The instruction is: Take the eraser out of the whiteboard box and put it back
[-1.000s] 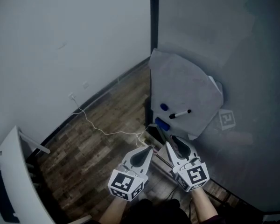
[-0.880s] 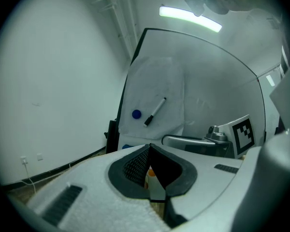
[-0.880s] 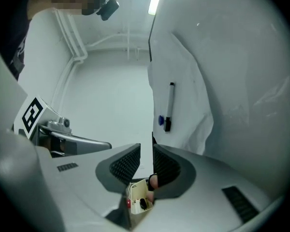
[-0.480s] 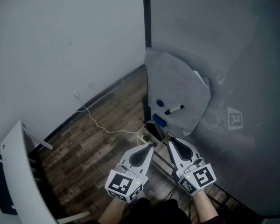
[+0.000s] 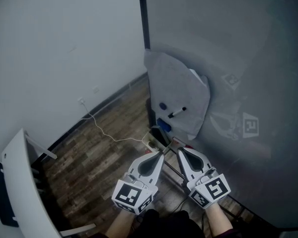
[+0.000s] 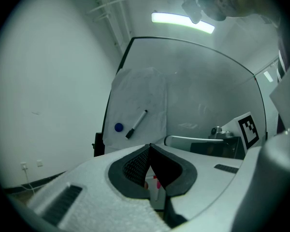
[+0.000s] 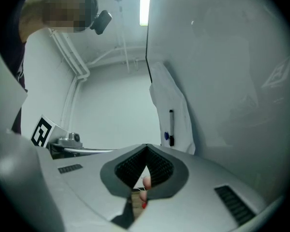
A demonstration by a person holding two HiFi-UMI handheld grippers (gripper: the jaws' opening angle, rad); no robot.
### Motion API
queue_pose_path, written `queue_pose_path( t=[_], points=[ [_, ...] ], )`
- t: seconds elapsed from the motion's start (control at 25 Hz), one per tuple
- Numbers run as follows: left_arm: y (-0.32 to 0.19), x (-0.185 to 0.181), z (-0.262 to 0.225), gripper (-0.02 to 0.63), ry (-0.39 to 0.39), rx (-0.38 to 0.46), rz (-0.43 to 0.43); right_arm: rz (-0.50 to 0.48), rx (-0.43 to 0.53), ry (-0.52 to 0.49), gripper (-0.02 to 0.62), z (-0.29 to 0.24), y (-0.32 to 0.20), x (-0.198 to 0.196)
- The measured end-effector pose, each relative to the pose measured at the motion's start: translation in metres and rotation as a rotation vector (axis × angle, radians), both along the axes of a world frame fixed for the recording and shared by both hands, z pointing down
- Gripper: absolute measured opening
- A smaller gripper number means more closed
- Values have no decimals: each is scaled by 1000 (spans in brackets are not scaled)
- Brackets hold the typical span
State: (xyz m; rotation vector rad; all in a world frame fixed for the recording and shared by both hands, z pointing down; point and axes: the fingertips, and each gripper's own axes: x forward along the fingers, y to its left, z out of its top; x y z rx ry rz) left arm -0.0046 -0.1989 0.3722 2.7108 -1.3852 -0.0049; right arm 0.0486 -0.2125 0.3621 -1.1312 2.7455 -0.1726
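the big grey upright whiteboard [image 5: 248,58] filled the scene; every place below is given from it. on the whiteboard's face, near its left edge, hung a pale, crumpled sheet of paper or cloth [image 5: 176,83]; dark wood-plank flooring [image 5: 104,143] ran away from the whiteboard's foot.

the left gripper [image 5: 162,154] and the right gripper [image 5: 178,150] hung side by side, a little short of the whiteboard's lower edge, both pointing about level towards it; the left one's jaws were pressed together with nothing pinched; the right one's jaws had just been closing and now met tip to tip, likewise on nothing.

a small blue block [image 5: 163,126], which i took for the eraser, sat just under the sheet at the whiteboard's foot, seemingly in a dark box there; it was too small to be sure; neither gripper touched it. on the sheet were a thin black marker pen [image 5: 177,113] and a round blue magnet [image 5: 162,105].

judged from here, the eraser would be light and not fragile, with a stiff body and a soft felt face; the jaws would have to spread first, then take it across the narrow sides of the hard body, since felt squashes and may slip.
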Motion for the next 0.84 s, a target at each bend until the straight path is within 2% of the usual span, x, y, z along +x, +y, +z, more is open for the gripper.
queue_pose_path(
  t=[0.84],
  points=[
    [2, 5, 8, 5, -10, -17, -8, -15, -21, -26, 3, 4, 5, 9]
  ],
)
